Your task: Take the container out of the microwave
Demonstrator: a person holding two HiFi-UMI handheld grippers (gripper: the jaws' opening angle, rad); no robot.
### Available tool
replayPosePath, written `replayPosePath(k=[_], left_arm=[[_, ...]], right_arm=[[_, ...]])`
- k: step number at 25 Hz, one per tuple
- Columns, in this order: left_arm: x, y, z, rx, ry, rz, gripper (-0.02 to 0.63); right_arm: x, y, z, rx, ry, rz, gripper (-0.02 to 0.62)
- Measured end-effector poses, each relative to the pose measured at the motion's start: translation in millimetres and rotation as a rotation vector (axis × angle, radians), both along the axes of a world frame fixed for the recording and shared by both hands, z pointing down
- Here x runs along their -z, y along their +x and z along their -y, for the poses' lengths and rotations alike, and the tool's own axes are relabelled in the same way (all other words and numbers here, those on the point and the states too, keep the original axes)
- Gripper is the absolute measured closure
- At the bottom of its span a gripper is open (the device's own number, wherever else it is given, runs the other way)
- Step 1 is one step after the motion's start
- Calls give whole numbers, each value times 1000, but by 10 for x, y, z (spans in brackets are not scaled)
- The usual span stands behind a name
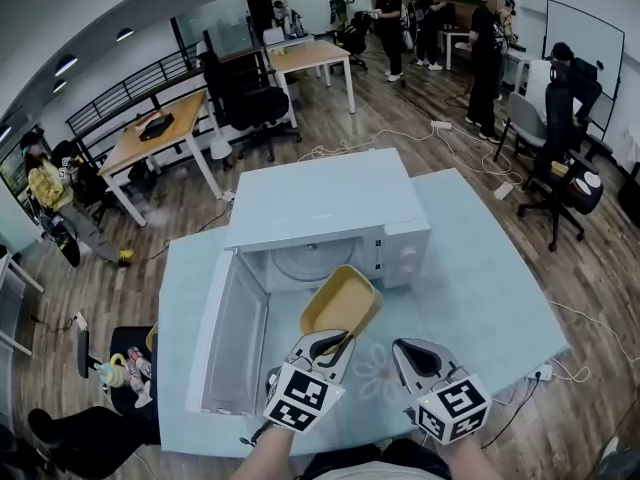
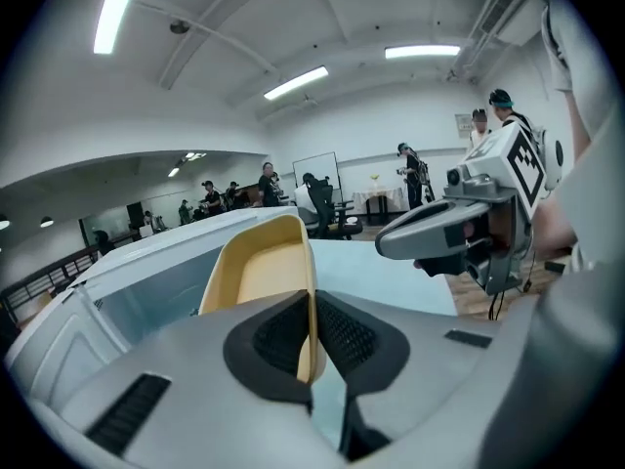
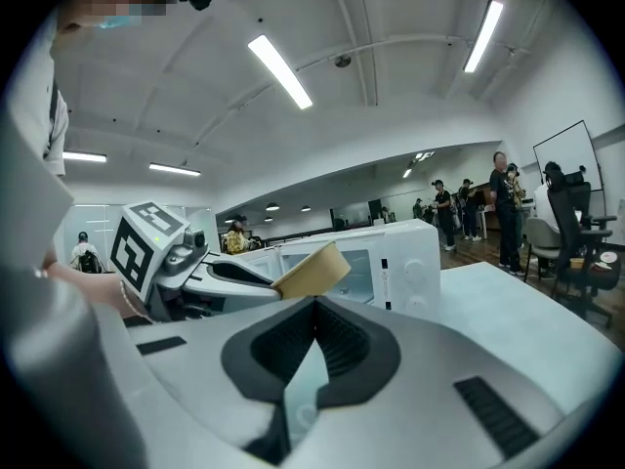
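A shallow yellow container [image 1: 341, 302] hangs tilted in front of the white microwave's [image 1: 325, 208] open cavity. My left gripper [image 1: 333, 342] is shut on its near rim. In the left gripper view the rim [image 2: 311, 301] is pinched between the black pads and the container [image 2: 256, 267] stretches away from them. My right gripper [image 1: 406, 348] floats beside it on the right, over the table, shut with nothing in it. The right gripper view shows its own pads [image 3: 337, 340] meeting, with the container [image 3: 312, 270] and the left gripper [image 3: 220, 274] to the left.
The microwave door [image 1: 232, 336] stands swung open at the left, and the glass turntable [image 1: 312, 261] lies inside. The microwave sits on a pale blue table [image 1: 480, 288]. Desks, office chairs and several people stand farther back in the room.
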State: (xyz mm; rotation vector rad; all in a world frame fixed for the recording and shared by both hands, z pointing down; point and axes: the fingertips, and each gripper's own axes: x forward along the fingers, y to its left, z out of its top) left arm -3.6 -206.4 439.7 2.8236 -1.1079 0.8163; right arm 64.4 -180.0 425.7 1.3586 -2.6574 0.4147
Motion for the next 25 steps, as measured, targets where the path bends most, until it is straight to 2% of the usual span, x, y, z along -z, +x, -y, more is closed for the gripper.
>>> replayPosePath(k=[3,6,10,19,25], left_arm=[[72,86,-74,27,4,-94,575],[97,141,-194,23,3,-128,575],[53,118,-299,38,6,-105,577],[-15,150,-510,10,-26,-91,575],[3,197,-509,12,-46,-112,575]], right_arm=[[77,41,-64,-6,26,2,588],[134,42,-144,7,45,-28,588],[157,52,-216,4,75,-93,588],[170,78,-310,6,77,-75,588],[174,76,-373,38,68,-29,588]])
